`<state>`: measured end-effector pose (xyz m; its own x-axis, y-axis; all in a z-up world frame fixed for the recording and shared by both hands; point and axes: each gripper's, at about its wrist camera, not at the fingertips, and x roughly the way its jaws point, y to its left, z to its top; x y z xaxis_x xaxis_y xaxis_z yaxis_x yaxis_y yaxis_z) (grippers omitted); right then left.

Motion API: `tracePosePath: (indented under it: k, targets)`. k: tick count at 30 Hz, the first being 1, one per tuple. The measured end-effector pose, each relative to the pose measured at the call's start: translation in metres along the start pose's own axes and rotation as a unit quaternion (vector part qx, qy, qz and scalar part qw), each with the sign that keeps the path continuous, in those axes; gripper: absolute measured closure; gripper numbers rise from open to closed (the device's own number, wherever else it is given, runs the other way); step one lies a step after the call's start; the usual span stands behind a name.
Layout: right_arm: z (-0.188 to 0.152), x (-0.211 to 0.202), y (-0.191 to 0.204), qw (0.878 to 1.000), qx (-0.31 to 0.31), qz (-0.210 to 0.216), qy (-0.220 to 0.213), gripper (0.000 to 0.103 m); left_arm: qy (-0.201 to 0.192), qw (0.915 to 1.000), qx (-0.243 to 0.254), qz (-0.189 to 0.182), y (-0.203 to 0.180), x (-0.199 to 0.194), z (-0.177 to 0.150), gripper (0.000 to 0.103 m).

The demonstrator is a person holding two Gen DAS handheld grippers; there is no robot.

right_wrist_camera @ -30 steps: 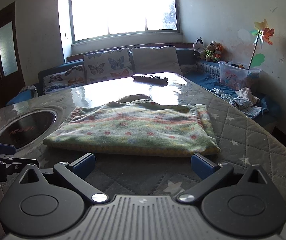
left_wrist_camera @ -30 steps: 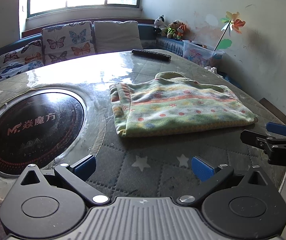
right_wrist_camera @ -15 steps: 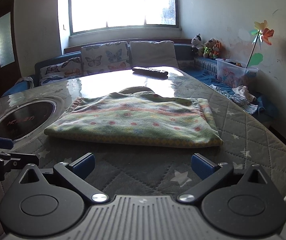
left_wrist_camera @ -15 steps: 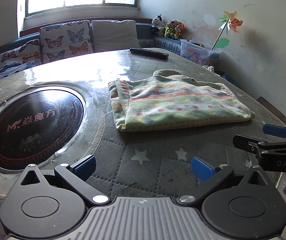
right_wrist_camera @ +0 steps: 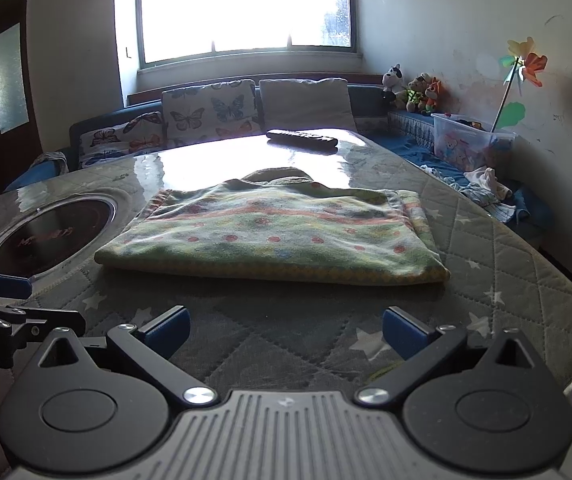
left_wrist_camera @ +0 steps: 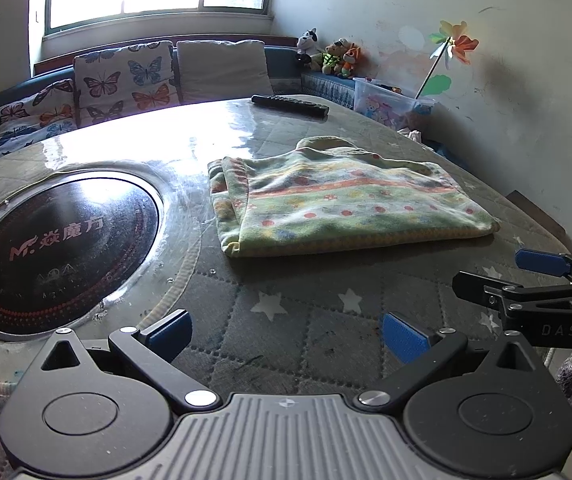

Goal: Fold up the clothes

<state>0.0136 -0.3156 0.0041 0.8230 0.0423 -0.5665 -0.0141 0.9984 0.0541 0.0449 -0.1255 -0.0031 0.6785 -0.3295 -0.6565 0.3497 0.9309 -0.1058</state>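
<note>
A green patterned garment [left_wrist_camera: 342, 204] lies folded into a flat rectangle on the quilted table [left_wrist_camera: 310, 320]; it also shows in the right wrist view [right_wrist_camera: 278, 236]. My left gripper [left_wrist_camera: 286, 334] is open and empty, hovering over the table short of the garment's near edge. My right gripper [right_wrist_camera: 284, 332] is open and empty, also short of the garment. The right gripper shows at the right edge of the left wrist view [left_wrist_camera: 526, 280]. The left gripper shows at the left edge of the right wrist view [right_wrist_camera: 10, 304].
A round black cooktop [left_wrist_camera: 58, 248] is set into the table left of the garment. A black remote [left_wrist_camera: 290, 106] lies at the table's far side. A sofa with butterfly cushions [left_wrist_camera: 122, 80], a plastic box [left_wrist_camera: 390, 106] and loose clothes [right_wrist_camera: 482, 188] stand beyond.
Both grippers have drawn back from the garment toward the table's near edge and risen a little. Both stay open and empty. The garment has not moved.
</note>
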Motion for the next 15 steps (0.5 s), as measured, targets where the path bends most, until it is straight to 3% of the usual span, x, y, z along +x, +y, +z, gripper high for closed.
tracePosePath:
  k: [15]
  targets:
    - [-0.0060,-0.0067,0.0007,1.000,0.008,0.001,0.000,0.000,-0.001,1.0000,0.005,-0.005,-0.0062,-0.0039,-0.0042,0.000]
